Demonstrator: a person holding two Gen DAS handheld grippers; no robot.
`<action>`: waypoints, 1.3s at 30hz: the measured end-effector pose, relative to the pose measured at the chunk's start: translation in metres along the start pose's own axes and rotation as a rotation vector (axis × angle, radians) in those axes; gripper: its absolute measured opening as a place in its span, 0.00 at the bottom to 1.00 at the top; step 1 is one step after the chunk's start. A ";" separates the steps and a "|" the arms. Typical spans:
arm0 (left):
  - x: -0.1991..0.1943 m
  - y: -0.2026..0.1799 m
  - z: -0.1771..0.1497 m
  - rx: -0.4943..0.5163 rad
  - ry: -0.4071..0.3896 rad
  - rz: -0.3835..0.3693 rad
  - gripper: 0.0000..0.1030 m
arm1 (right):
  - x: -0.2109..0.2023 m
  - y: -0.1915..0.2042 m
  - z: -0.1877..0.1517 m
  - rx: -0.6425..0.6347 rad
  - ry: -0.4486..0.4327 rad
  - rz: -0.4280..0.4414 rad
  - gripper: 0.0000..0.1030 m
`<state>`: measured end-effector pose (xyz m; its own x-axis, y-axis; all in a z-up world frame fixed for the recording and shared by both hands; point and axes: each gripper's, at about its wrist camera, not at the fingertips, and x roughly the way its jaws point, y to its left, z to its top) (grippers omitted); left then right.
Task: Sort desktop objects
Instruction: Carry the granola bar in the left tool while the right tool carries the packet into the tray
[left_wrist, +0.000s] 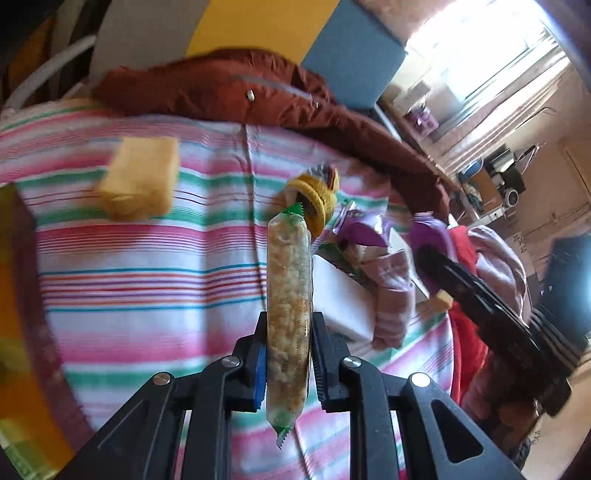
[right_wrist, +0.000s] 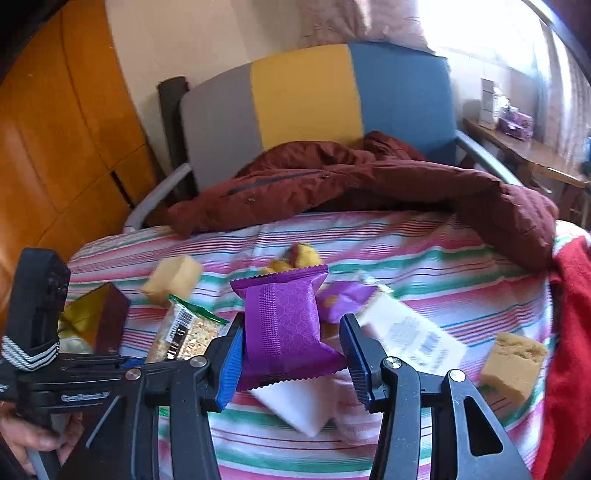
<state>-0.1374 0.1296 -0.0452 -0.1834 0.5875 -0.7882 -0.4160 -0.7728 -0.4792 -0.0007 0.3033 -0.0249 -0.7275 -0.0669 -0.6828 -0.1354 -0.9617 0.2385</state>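
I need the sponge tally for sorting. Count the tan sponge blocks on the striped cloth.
2. One tan sponge block lies far left, beside the dark red box; the other sits at the right edge, by the red cloth. More may be hidden.

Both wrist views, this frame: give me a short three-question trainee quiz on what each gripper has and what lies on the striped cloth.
1. True or false: the left gripper is closed on a clear snack bar with green ends.
2. What colour is the packet between the fingers of the right gripper?
A) green
B) purple
C) red
3. Fill in: the dark red ____ lies at the far edge of the striped cloth.

Key:
1. True
2. B. Only the left finger clearly touches it; the right finger stands apart.
3. Jacket
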 end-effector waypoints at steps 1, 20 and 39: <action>-0.013 0.003 -0.005 0.006 -0.019 0.003 0.19 | 0.000 0.005 0.000 -0.004 0.003 0.026 0.49; -0.186 0.154 -0.057 -0.128 -0.315 0.273 0.19 | 0.033 0.206 -0.015 -0.206 0.148 0.343 0.49; -0.232 0.238 -0.088 -0.253 -0.387 0.411 0.39 | 0.058 0.323 -0.017 -0.192 0.179 0.437 0.71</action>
<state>-0.1156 -0.2115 -0.0107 -0.6133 0.2375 -0.7533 -0.0275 -0.9596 -0.2801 -0.0757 -0.0153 0.0006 -0.5595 -0.5023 -0.6592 0.2946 -0.8640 0.4083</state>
